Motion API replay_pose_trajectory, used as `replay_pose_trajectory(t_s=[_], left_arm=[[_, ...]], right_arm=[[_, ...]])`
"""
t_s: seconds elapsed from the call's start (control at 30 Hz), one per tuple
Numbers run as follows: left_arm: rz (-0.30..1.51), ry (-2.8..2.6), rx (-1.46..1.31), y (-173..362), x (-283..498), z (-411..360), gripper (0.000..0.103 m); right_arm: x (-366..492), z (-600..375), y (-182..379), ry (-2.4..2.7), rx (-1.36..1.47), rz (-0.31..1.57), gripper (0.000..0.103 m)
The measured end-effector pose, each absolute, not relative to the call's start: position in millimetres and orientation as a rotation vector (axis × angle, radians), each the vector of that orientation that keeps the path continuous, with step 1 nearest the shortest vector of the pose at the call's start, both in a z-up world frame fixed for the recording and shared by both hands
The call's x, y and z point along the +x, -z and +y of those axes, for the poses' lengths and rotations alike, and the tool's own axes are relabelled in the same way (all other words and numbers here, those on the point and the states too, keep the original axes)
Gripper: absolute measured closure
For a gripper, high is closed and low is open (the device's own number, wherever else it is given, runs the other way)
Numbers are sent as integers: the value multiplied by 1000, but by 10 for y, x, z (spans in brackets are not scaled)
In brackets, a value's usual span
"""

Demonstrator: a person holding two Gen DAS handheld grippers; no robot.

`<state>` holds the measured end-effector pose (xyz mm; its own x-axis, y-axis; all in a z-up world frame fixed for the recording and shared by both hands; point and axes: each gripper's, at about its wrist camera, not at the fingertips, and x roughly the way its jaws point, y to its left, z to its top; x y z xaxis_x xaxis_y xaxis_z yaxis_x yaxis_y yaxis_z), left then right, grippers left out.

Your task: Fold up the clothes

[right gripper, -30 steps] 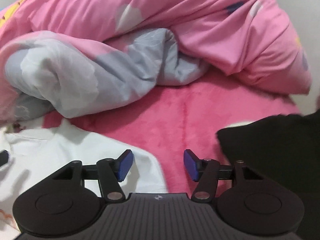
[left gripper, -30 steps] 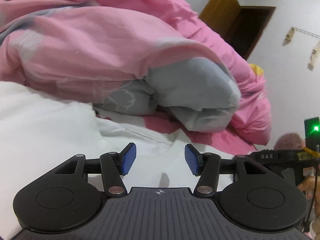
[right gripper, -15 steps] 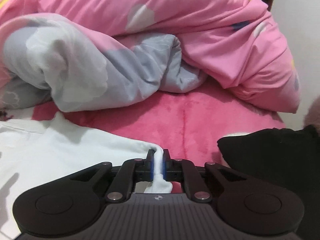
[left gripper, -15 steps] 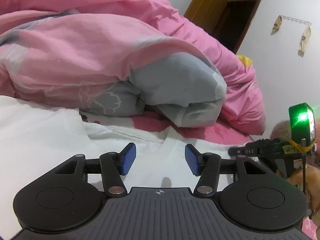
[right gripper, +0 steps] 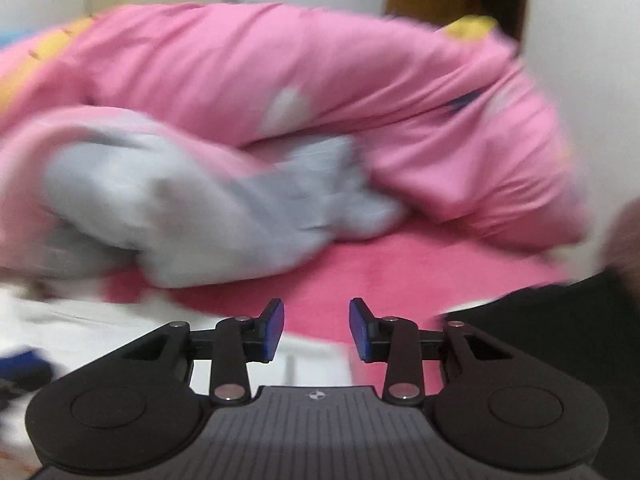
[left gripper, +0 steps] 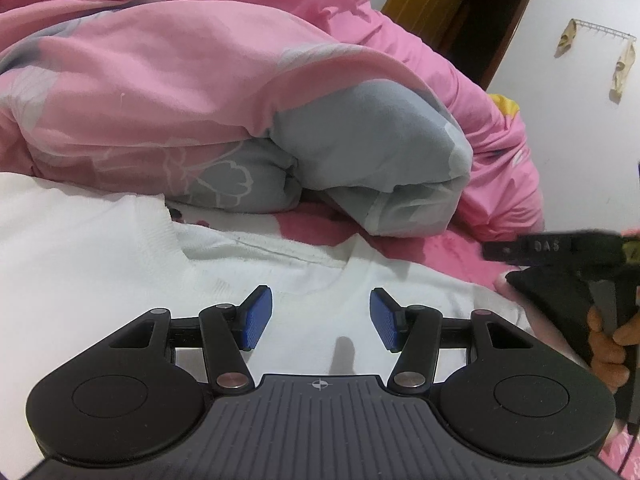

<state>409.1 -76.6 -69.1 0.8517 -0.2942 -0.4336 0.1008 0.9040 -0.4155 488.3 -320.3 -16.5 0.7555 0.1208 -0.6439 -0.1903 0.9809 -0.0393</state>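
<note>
Right tongs (right gripper: 317,330) newly parted; one white garment (left gripper: 100,280).

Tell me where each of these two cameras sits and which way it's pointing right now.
Left wrist: on the left gripper, looking forward over the white garment toward the pink-and-grey duvet; its open blue pads show, plus the person's hand on the other gripper at right.
Right wrist: on the right gripper, facing the same duvet across the pink bedsheet, motion-blurred; pads open, black garment at right.
Shared: the duvet, the white garment, the pink bedsheet and the black garment.
</note>
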Motion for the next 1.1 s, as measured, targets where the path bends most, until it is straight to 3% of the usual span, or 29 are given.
replay_pose_trajectory(t_s=[0.2, 0.33, 0.53, 0.67, 0.8, 1.1], left_arm=[[517, 217, -398, 702, 4099, -753, 49], [529, 218, -407, 716, 4115, -738, 49], [512, 211, -419, 638, 4078, -717, 49], [458, 228, -461, 306, 3931, -665, 48], [417, 242, -395, -117, 3577, -635, 40], [387, 232, -286, -838, 2592, -251, 35]], right_arm=[[5357, -2875, 629, -204, -73, 878, 72], [5483, -3207, 382, -5, 20, 814, 70], [4419, -3951, -148, -36, 281, 758, 68], [3390, -4270, -399, -91, 406, 697, 60], [2579, -4506, -470, -106, 578, 615, 58], [2084, -4101, -555, -258, 965, 525, 52]])
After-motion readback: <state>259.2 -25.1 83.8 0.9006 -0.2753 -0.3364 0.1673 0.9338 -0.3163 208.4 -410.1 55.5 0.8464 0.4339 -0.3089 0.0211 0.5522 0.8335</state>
